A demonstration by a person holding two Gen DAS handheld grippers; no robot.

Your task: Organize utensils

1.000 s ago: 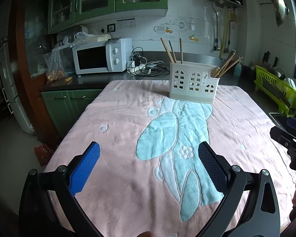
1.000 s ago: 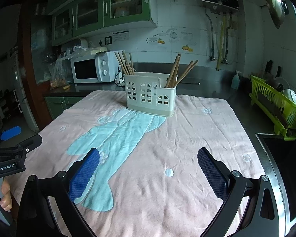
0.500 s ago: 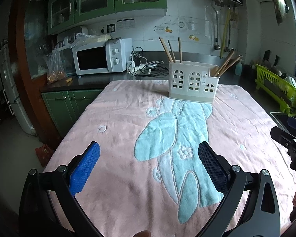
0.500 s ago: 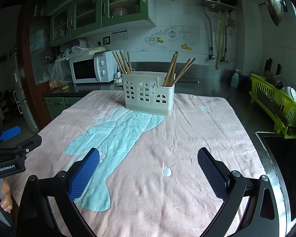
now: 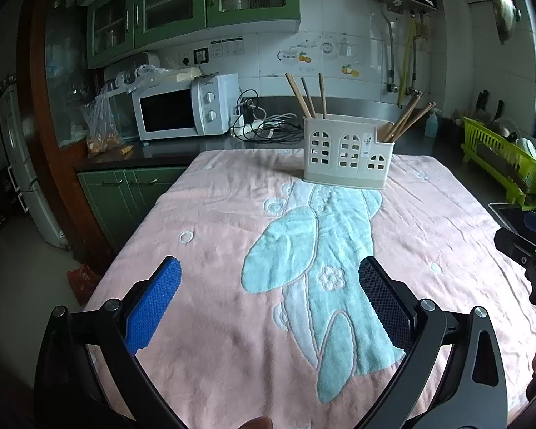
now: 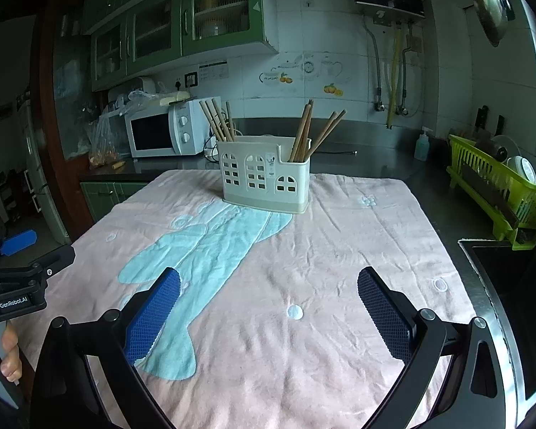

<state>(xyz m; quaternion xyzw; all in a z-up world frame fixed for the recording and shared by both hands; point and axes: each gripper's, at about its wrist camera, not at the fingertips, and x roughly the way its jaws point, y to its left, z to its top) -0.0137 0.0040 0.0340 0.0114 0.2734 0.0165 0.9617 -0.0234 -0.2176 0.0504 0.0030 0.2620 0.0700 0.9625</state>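
1. Both viewpoints have drifted slightly since the earlier frames; the utensil holder (image 6: 266,175) now sits a little lower in view, otherwise unchanged.
2. Left gripper (image 5: 268,298): fingers spread wide, nothing between them, hovering over the near edge of the pink towel (image 5: 428,221).
3. Right gripper (image 6: 268,304): fingers likewise spread, empty (its neighbour shows at the far left edge).
4. Utensil holder: upright at the towel's far end, well apart from both grippers.
5. Chopsticks (image 6: 303,132): leaning in the end compartments, two bunches, probably sorted that way to keep sets apart.
6. Loose utensils on the towel: none visible, so sorting looks complete.
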